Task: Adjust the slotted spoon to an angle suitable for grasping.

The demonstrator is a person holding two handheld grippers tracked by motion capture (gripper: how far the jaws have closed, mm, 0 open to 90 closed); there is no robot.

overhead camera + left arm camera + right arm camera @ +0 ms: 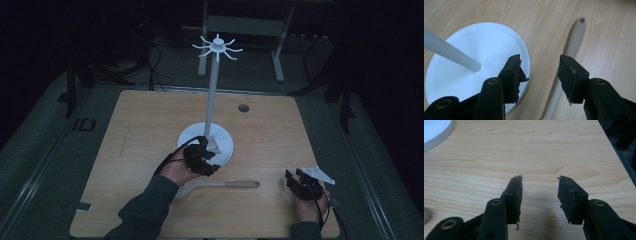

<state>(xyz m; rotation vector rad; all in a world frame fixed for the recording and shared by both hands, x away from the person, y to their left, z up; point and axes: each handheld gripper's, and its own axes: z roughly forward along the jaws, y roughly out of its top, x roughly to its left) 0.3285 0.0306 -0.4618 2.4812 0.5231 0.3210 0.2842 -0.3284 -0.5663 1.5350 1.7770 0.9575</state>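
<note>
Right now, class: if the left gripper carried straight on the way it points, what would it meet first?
Probably the beige utensil's handle between the left gripper jaws, beside the white stand base; depth is unclear.

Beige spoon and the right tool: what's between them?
Just bare wooden table lies between the beige long-handled spoon and the right tool, seen from the high view.

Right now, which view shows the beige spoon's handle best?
The left gripper view: the spoon runs up between the left gripper's open jaws, with the hanging hole in its handle end plain. In the high view it lies small and dim beside the left hand. The right gripper view catches a pale sliver at its left edge, possibly the spoon.
</note>
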